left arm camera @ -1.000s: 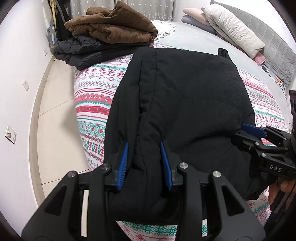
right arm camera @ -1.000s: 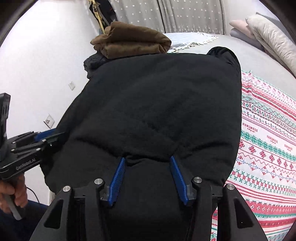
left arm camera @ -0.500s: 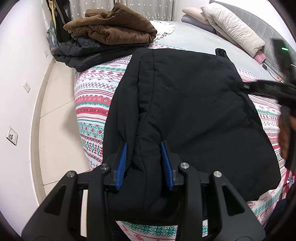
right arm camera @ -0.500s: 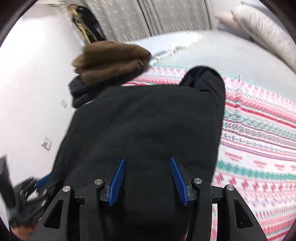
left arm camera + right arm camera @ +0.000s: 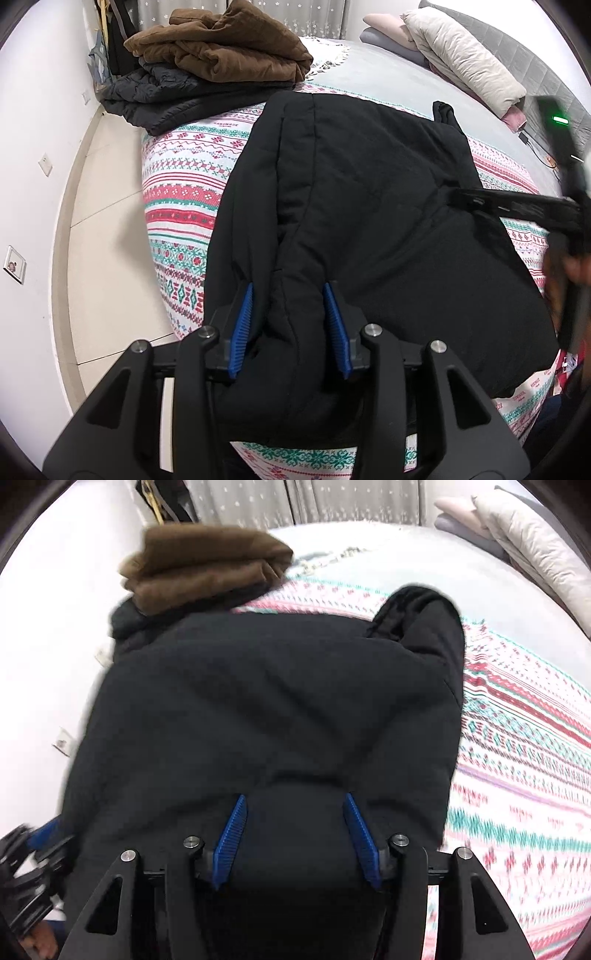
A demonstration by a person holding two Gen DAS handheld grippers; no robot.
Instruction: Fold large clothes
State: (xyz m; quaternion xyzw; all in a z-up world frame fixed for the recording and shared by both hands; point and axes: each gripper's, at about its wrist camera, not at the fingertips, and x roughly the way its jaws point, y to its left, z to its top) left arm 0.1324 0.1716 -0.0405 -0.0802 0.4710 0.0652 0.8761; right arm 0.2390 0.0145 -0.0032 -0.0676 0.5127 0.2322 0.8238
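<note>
A large black padded coat (image 5: 362, 206) lies folded on the patterned bedspread (image 5: 177, 192). My left gripper (image 5: 290, 321) is shut on a thick fold of its near left edge, which fills the space between the blue pads (image 5: 242, 328). My right gripper (image 5: 295, 834) is shut on the coat's (image 5: 266, 709) near hem and holds it raised. In the left wrist view the right gripper (image 5: 517, 206) shows as a dark blur above the coat's right side. A black sleeve end (image 5: 424, 616) sticks up at the coat's far right corner.
A folded brown coat (image 5: 221, 55) sits on a dark folded jacket (image 5: 173, 99) at the bed's far left corner. Pillows (image 5: 465, 66) lie at the head of the bed. Tiled floor (image 5: 103, 221) and a white wall (image 5: 29, 129) run along the left.
My right gripper has lifted the coat's near right hem up and carried it forward over the coat. The left gripper kept its hold and barely moved.
</note>
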